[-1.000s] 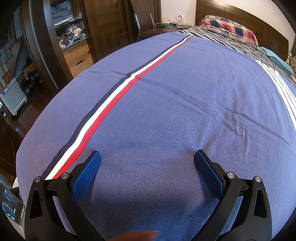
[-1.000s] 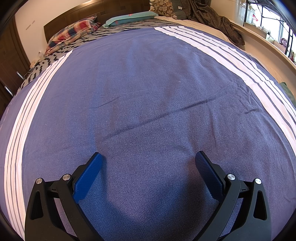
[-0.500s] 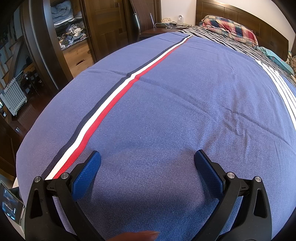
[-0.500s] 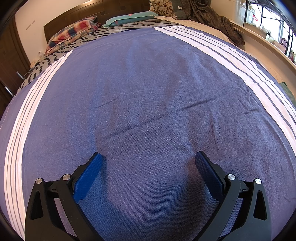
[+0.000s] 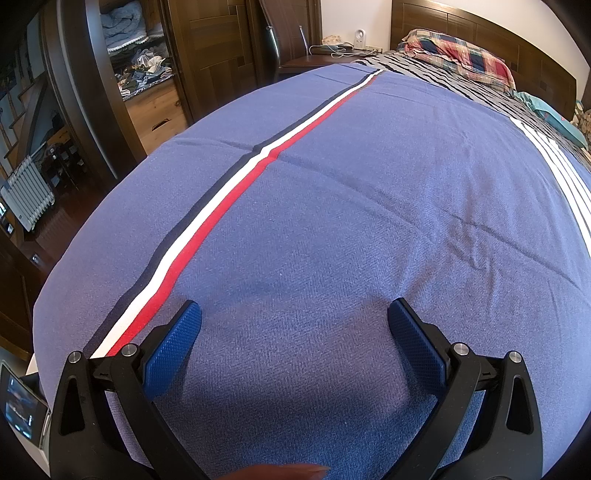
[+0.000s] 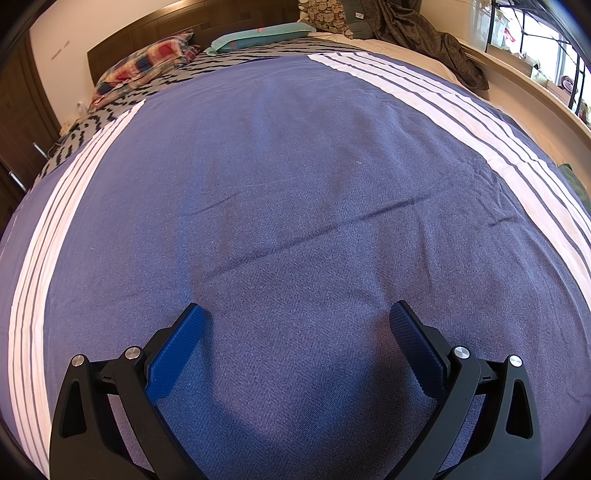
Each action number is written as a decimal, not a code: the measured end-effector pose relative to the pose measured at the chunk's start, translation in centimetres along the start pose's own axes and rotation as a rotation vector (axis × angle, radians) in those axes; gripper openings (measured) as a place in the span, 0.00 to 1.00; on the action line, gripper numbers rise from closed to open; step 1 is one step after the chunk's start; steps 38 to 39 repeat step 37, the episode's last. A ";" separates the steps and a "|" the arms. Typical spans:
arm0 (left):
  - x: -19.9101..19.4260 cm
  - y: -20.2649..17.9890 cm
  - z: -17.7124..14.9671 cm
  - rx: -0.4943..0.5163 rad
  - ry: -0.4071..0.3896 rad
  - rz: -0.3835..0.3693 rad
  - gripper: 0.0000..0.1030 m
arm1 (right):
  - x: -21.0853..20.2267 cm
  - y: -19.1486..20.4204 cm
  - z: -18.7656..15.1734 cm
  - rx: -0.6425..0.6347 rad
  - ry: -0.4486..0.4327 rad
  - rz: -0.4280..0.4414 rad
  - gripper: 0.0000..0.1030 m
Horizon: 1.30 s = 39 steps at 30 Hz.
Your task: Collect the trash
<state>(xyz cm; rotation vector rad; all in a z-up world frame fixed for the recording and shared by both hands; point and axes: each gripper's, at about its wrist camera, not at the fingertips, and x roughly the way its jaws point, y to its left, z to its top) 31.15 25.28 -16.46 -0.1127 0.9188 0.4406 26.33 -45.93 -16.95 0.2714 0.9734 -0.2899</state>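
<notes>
No trash shows in either view. My left gripper is open and empty, just above a blue bedspread with a red, white and navy stripe to its left. My right gripper is open and empty over the same bedspread, between white stripe bands at the right and at the left.
Plaid pillow and teal pillow lie at the headboard. A dark garment lies at the far right of the bed. Wardrobe with clothes, nightstand and radiator stand left of the bed.
</notes>
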 end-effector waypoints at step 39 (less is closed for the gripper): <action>0.1 -0.5 -0.2 0.000 -0.003 0.000 0.94 | 0.0 0.0 0.0 0.000 0.000 0.000 0.97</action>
